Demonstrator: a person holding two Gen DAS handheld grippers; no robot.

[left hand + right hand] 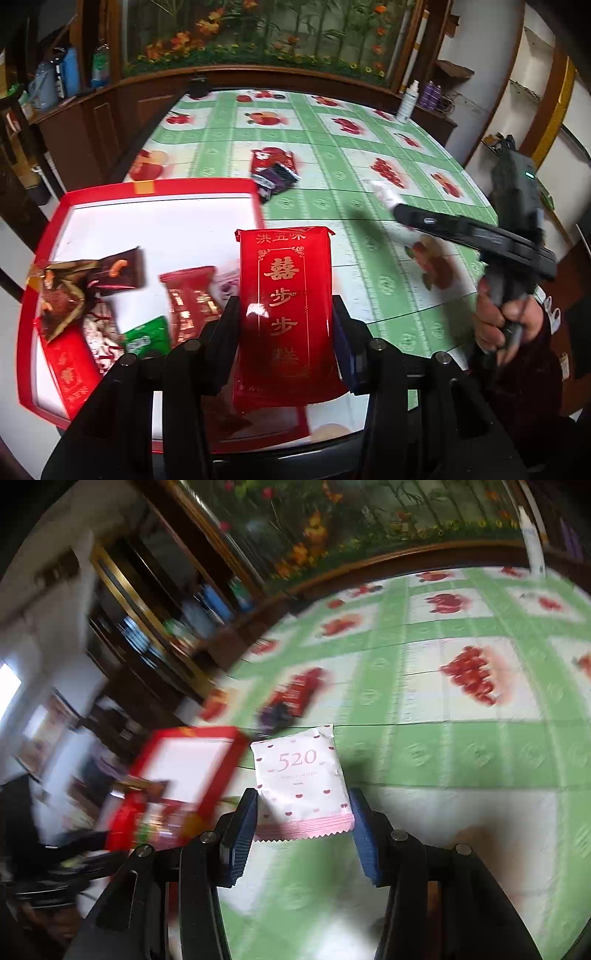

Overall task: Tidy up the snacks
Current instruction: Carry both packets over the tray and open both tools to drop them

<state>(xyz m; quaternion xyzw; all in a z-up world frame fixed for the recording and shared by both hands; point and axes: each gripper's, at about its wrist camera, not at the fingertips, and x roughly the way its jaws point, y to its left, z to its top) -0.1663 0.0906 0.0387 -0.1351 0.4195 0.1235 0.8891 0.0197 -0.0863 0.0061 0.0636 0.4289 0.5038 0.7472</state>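
Left gripper (284, 317): clamped on a tall red packet (286, 306) with gold characters, its fingers pressing both long edges; the packet stands upright above the near right corner of the tray.
Right gripper (301, 823): a white sachet (301, 779) printed "520" with small red hearts sits between the blue pads (242, 834); the left pad touches its edge, while on the right a sliver of tablecloth seems to show, so a firm grip cannot be confirmed.
Right hand (506, 317): seen from the left wrist camera, wrapped round the gripper's handle over the right side of the table.
Tray (159, 186): red-rimmed with a white floor, at the table's near left; it holds a dark brown packet (120, 271), a red wrapper (190, 301), a green one (147, 338) and a flat red packet (70, 369).
Loose snacks (275, 170): a red and purple cluster lying on the tablecloth just beyond the tray's far right corner.
Table (332, 147): covered in a green-and-white cloth with fruit prints; a white bottle (408, 101) stands at its far edge.
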